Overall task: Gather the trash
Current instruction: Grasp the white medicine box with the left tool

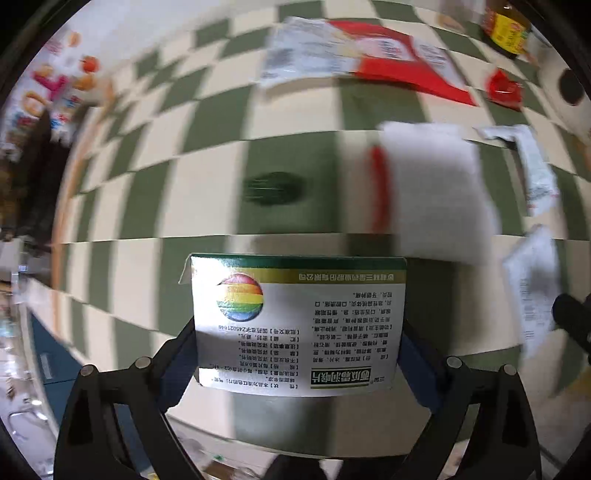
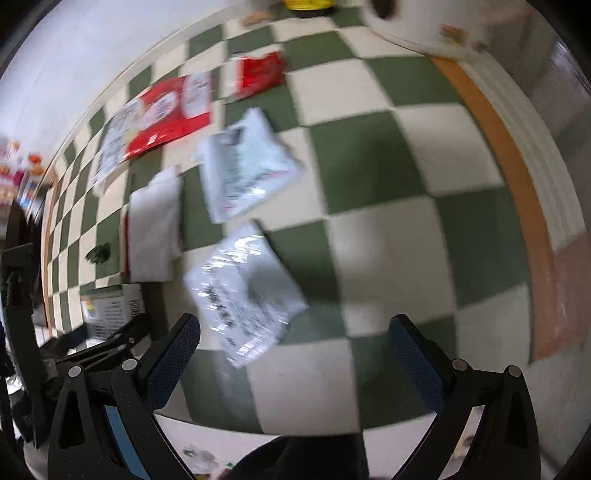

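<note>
My left gripper (image 1: 297, 354) is shut on a white and green medicine box (image 1: 297, 325) with a rainbow ball logo, held above the green-and-cream checkered tablecloth (image 1: 207, 158). The box and left gripper also show at the left of the right wrist view (image 2: 110, 308). My right gripper (image 2: 295, 343) is open and empty, just above a clear printed plastic wrapper (image 2: 243, 291). A second clear wrapper (image 2: 247, 166), a white packet with a red edge (image 2: 153, 229), a red-and-white flat package (image 2: 162, 114) and a small red sachet (image 2: 260, 74) lie beyond it.
A small dark green scrap (image 1: 273, 188) lies on the cloth. A yellow-labelled bottle (image 1: 506, 29) and a white roll-like container (image 1: 569, 92) stand at the far edge. The table's orange-trimmed edge (image 2: 517, 184) runs along the right. Colourful items (image 1: 48, 92) sit at far left.
</note>
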The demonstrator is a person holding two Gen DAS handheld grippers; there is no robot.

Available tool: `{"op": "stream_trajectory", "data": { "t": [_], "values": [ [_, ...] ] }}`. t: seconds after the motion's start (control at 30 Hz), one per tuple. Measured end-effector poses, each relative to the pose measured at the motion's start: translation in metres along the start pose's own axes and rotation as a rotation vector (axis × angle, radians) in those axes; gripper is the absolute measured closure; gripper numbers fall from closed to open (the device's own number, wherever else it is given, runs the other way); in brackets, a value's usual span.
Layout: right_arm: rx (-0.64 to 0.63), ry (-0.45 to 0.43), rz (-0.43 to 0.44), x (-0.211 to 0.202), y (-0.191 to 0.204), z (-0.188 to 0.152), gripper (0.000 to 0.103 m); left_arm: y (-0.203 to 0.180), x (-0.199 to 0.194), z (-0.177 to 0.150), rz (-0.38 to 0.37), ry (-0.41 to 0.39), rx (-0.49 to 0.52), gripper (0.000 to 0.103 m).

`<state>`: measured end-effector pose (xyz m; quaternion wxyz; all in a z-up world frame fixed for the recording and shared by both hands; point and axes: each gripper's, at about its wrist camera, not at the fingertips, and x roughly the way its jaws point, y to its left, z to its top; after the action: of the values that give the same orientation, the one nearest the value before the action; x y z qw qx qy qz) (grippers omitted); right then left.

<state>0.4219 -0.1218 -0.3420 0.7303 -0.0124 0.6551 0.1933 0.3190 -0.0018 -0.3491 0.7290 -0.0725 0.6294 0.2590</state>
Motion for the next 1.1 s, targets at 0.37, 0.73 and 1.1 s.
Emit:
{"op": "stream_trajectory", "data": {
  "t": [0.37, 0.73, 1.1],
  "values": [
    [-0.246, -0.073, -0.195, 0.034, 0.065, -0.002, 0.028, 0.019, 0.010, -0.011, 0.017, 0.015, -0.084, 0.007],
    [-0.288, -0.113, -0.171, 0.027, 0.076, -0.015, 0.065, 0.019, 0.015, 0.001, 0.002, 0.015, -0.092, 0.007],
    [-0.231, -0.103, -0.119, 0.025, 0.060, -0.007, 0.103, 0.018, 0.012, 0.001, 0.000, 0.005, -0.076, 0.007]
  ]
}}
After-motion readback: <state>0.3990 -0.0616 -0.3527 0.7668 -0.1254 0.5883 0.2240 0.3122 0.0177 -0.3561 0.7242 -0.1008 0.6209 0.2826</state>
